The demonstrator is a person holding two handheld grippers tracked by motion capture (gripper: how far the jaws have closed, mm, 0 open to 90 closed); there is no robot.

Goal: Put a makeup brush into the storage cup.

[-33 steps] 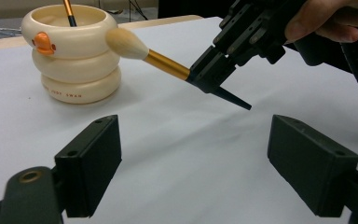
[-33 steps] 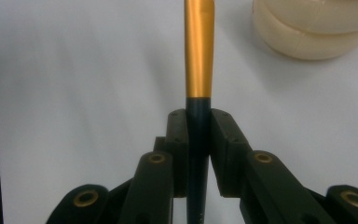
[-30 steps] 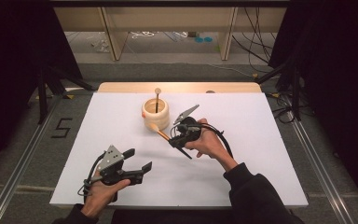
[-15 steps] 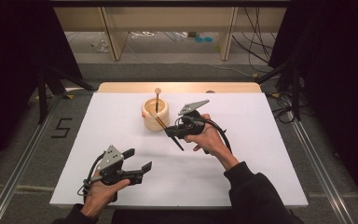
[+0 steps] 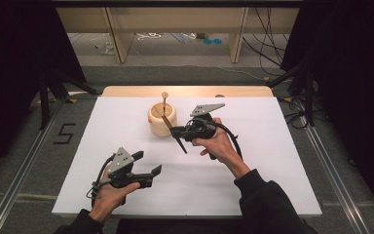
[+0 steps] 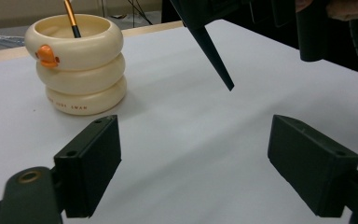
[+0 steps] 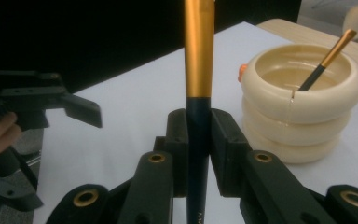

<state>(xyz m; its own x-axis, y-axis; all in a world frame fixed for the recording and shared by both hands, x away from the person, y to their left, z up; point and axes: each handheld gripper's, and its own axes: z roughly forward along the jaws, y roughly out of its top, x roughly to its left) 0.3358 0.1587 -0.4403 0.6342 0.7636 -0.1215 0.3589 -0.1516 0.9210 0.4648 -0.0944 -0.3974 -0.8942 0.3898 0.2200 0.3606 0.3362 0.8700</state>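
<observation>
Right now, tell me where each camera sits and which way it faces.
High view: above the person's side, looking forward and down at the white table; both forearms show.
Left gripper view: on the open left gripper, facing the cream ringed ceramic holder.
Right gripper view: on the right gripper, shut on the gold-and-black slender brush.
All share the holder.

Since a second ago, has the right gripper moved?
Yes. The right gripper, holding the brush, shifted toward the far table edge, closer alongside the cream pot.
</observation>
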